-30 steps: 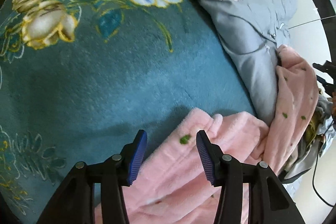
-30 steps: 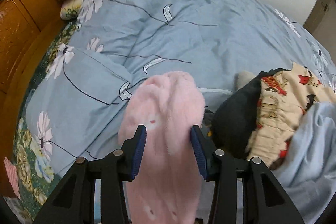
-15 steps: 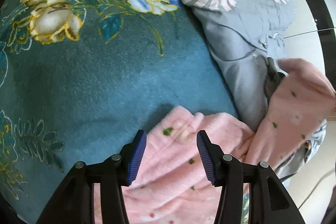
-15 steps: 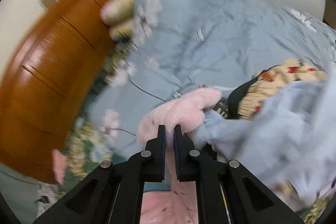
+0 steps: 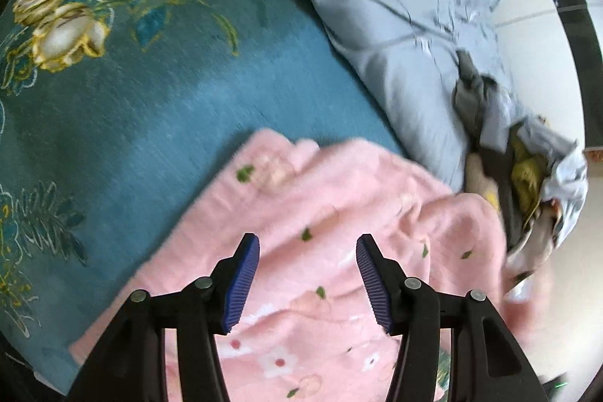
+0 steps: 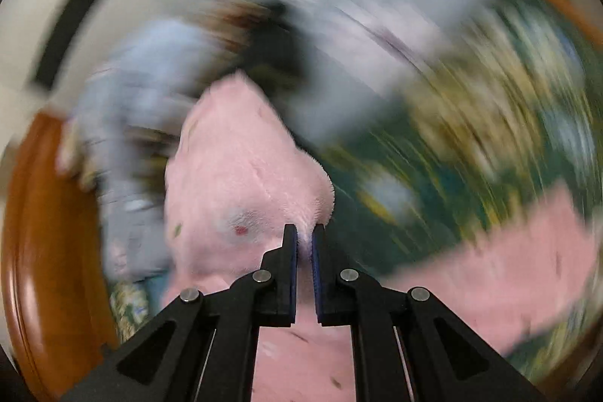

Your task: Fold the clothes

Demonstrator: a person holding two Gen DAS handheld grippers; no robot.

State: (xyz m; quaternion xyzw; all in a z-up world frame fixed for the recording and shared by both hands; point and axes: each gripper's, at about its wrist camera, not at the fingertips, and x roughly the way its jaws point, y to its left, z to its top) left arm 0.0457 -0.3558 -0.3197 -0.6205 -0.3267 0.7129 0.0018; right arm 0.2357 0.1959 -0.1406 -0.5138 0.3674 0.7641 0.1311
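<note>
My right gripper (image 6: 304, 236) has its jaws pressed nearly together on a fold of the pink garment (image 6: 241, 183), a tuft of fleece caught between the pads, and that view is smeared with blur, so I judge I am swinging this end across. My left gripper (image 5: 307, 275) hangs spread over the same garment (image 5: 324, 213); its jaws have just been opening a little further, and though the fleece lies under and between them, the pads do not press on it. The garment lies crumpled on the teal blanket (image 5: 150, 100), near the blanket's edge closest to me, with one end reaching toward the grey quilt (image 5: 395, 25) and the heap of other clothes (image 5: 527, 176) at the right. I take the step in hand to be pulling the piece free and laying it out flat, not yet the folding proper. Next I need the right end carried clear of the heap and set down on bare blanket, while my left drops onto a corner or hem and closes, so the two of us can draw the cloth taut and smooth. The fleece is thick and limp; a shallow pinch could slip.
</note>
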